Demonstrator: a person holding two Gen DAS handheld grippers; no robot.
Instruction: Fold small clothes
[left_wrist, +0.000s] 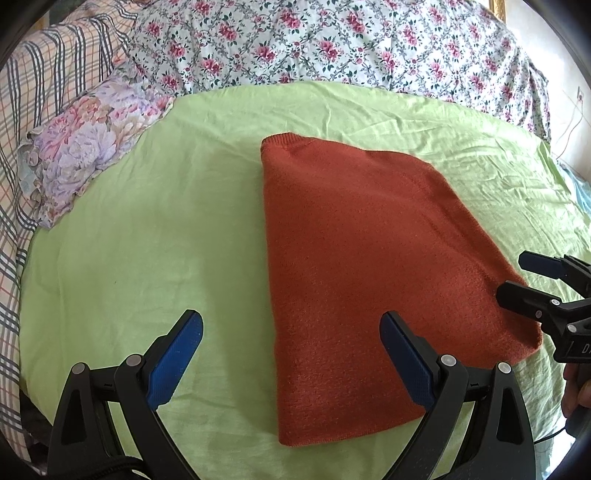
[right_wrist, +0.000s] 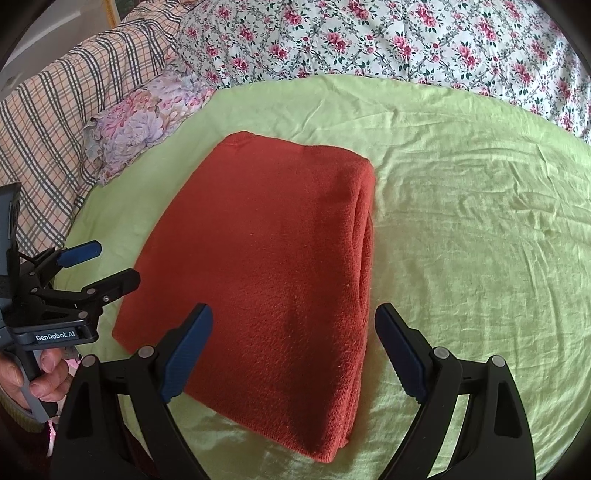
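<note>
well, both the left gripper (left_wrist: 291, 354) and right gripper (right_wrist: 293, 350) hang open over the folded rust sweater (left_wrist: 369, 266) at mid-frame — seemingly between folds — next needs a near-edge grip.

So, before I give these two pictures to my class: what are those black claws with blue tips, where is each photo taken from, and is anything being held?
They are hand-held grippers, one in each of a person's hands, each carrying its own camera. One picture looks along the left gripper, the other along the right gripper; each also shows the other at its edge. A folded rust-orange knitted garment lies on a light green sheet, with a floral pillow and floral bedding behind. Both grippers are open and hold nothing.
</note>
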